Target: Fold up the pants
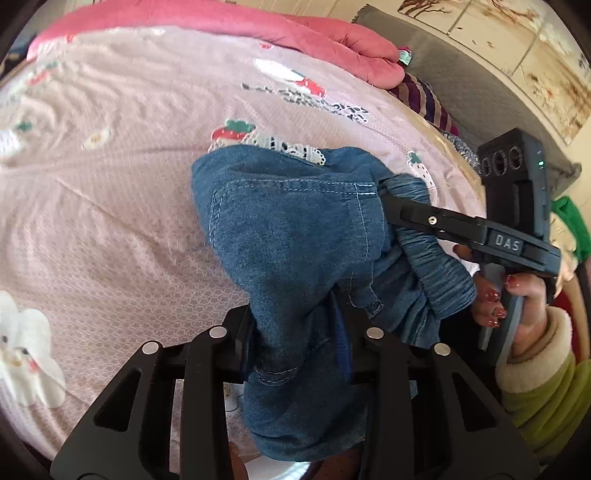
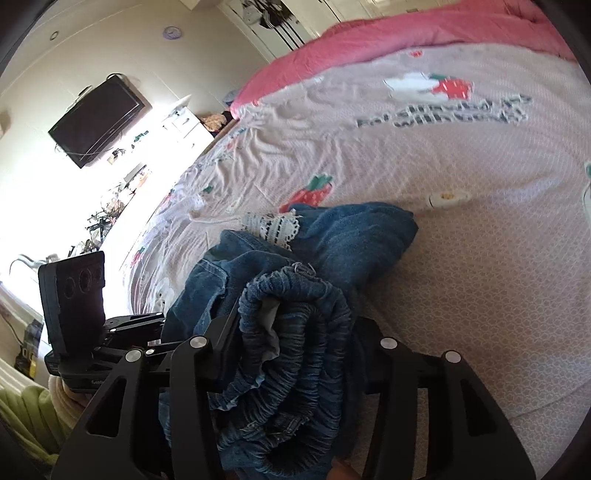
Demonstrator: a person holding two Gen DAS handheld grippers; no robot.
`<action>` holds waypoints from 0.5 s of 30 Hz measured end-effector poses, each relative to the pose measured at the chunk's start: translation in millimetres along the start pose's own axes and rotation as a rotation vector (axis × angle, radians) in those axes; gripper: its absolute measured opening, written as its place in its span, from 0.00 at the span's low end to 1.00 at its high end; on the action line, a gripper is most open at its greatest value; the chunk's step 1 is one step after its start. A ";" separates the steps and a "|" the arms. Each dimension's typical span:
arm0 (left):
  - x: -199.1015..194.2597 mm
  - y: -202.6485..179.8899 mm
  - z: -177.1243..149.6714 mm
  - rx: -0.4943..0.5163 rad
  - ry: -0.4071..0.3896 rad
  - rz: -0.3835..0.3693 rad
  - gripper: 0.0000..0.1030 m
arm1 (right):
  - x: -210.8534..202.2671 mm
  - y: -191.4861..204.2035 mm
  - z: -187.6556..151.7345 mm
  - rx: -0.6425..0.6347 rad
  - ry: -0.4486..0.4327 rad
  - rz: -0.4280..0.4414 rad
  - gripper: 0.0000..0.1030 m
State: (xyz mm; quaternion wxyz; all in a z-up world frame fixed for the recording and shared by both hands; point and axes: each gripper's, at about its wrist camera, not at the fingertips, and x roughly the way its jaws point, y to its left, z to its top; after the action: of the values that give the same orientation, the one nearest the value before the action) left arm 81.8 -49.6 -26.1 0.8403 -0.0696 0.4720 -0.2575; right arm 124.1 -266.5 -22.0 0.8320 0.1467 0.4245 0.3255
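Note:
Blue denim pants [image 1: 288, 221] lie bunched on a pink bedspread [image 1: 110, 184], one end lifted off it. My left gripper [image 1: 299, 332] is shut on a thick fold of the denim, which fills the gap between its fingers. In the same view the right gripper comes in from the right; its upper finger [image 1: 424, 218] presses on the gathered elastic waistband [image 1: 439, 258]. In the right wrist view my right gripper [image 2: 295, 332] is shut on that rolled waistband [image 2: 295, 295], with the rest of the pants [image 2: 354, 236] spread beyond it. The left gripper's body [image 2: 74, 295] shows at the left.
A red quilt [image 1: 221, 22] is heaped along the far side of the bed. A striped pillow [image 1: 424, 99] and a grey headboard [image 1: 461, 74] are at the right. A person's hand [image 1: 524, 295] holds the right gripper's handle. A wall television [image 2: 99, 118] hangs past the bed's edge.

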 end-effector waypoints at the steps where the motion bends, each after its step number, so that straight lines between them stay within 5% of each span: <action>1: -0.7 -3.0 0.5 0.010 -0.006 0.007 0.24 | -2.4 2.8 -0.1 -0.011 -0.012 -0.002 0.44; 15: -18.2 -19.8 10.0 0.061 -0.087 0.060 0.24 | -13.6 19.6 9.6 -0.090 -0.095 -0.037 0.43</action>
State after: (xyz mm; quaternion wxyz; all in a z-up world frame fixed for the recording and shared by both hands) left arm 75.2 -58.7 0.2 0.8692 -0.0411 0.4287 -0.2430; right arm 117.8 -260.6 2.2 0.8630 0.1165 0.3721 0.3213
